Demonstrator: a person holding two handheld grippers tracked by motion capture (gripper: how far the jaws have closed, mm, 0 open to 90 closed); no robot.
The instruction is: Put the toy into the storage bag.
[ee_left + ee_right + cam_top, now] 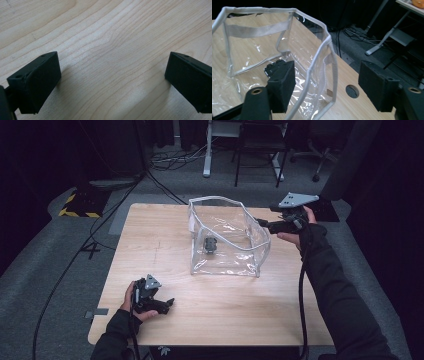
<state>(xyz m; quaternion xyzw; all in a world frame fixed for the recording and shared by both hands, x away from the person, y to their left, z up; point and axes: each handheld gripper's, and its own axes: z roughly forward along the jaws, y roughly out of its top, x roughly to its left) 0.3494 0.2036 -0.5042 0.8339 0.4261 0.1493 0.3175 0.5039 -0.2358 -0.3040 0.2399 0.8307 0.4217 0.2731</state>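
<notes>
A clear plastic bag (227,255) with white trim stands open in the middle of the wooden table (150,245). A small dark object (210,245) lies on its bottom. My right gripper (262,223) is open at the bag's right rim. In the right gripper view the white rim (329,47) runs between the jaws of that gripper (325,83), one jaw on the inner side and one outside. The dark object (272,67) shows through the plastic just past the inner jaw. My left gripper (169,304) rests open near the table's front left, over bare wood (112,37).
A round hole (352,91) is set in the table behind the bag's far corner. Beyond the table are desk legs (207,150), a chair (260,150), floor cables (170,160) and a yellow-and-black striped block (80,205) at the back left.
</notes>
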